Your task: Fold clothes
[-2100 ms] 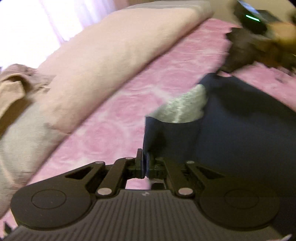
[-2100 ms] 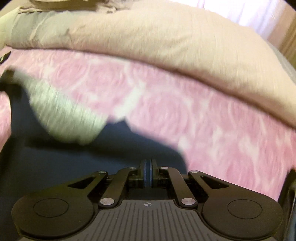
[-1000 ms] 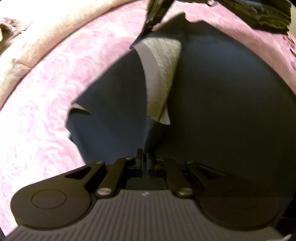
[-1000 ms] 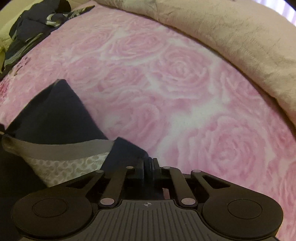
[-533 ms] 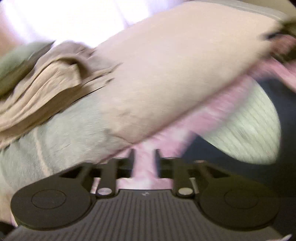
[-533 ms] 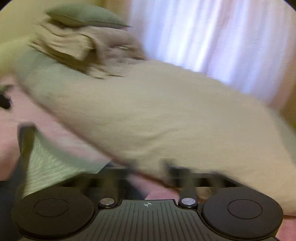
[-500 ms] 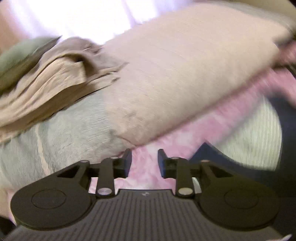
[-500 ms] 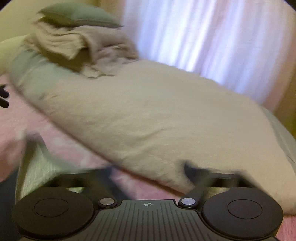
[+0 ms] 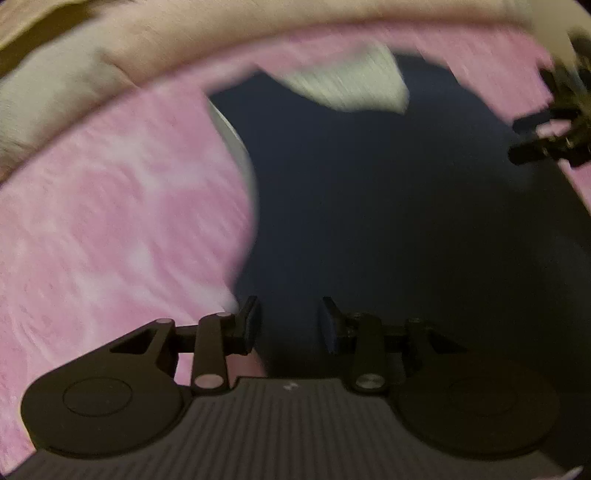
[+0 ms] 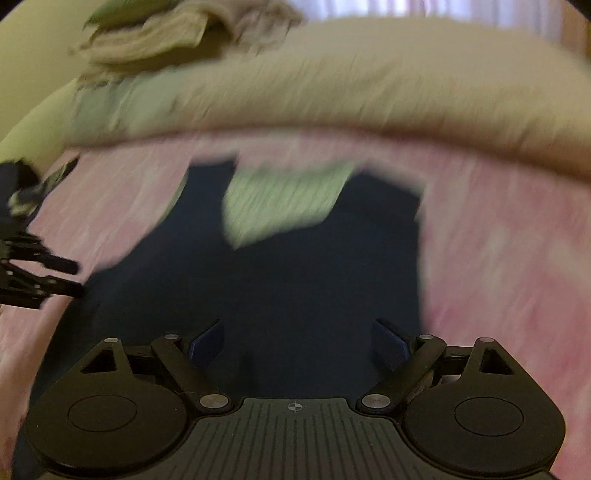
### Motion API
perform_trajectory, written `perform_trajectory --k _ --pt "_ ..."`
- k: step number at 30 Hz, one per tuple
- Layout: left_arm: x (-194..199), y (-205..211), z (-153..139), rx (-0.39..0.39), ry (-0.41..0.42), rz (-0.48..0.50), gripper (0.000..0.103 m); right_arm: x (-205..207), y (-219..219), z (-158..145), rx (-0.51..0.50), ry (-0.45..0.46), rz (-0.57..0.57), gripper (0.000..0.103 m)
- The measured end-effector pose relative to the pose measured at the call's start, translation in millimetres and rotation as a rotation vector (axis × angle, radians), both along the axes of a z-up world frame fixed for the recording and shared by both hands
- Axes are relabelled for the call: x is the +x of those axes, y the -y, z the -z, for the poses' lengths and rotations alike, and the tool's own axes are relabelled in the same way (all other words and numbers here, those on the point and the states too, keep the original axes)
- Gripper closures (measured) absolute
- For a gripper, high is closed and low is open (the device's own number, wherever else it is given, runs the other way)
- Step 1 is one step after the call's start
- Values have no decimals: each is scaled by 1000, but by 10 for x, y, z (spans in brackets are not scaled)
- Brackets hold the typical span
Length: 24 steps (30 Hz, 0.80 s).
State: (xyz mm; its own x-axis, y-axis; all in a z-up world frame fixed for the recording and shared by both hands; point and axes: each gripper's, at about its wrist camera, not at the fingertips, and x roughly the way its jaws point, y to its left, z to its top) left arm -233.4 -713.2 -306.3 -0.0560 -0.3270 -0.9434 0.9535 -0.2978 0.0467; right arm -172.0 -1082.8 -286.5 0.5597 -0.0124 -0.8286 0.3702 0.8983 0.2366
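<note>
A navy garment [image 9: 388, 221] lies spread on the pink rose bedspread [image 9: 110, 221], with a pale ribbed flap [image 9: 351, 88] turned over at its far end. My left gripper [image 9: 290, 321] hangs over the garment's near left edge. Its jaws are opening and no cloth is pinched between them. In the right wrist view the same garment [image 10: 295, 277] and flap [image 10: 284, 199] lie below my right gripper [image 10: 297, 339], which stands wide open and empty. Each gripper also shows at the edge of the other's view: the right gripper [image 9: 524, 142] and the left gripper [image 10: 74, 278]. Both views are blurred.
A thick beige duvet [image 10: 369, 81] runs along the far side of the bedspread [image 10: 498, 240]. A heap of beige and grey clothes [image 10: 177, 33] sits on its left end. Bright curtains show behind.
Both grippers were shut on the garment's corners a second ago; both have let go and opened. The cameras swung up toward the duvet, then back down over the garment, which now lies flat.
</note>
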Motion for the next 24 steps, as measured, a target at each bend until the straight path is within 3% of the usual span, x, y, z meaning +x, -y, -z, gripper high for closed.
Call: perform_trajectory --k 2,4,8,17,20,24 --pt "-74 -191 162 52 27 27 73 -139 -143 229 55 -91 -11 13" --pt "-72 -360 160 41 54 34 73 -382 -301 252 9 -90 -8 13" --pt "-5 -675 79 70 73 -4 75 -756 -529 184 -2 -151 3 13" --pt "-223 -1897 33 175 97 -5 75 -1711 -1177 164 24 -263 65 13" --pt "-319 -2282 37 199 102 14 75 -1889 -1422 140 5 -276 57 13" --pt "-337 -2689 32 211 107 62 75 -2100 -1632 158 35 -313 136 13"
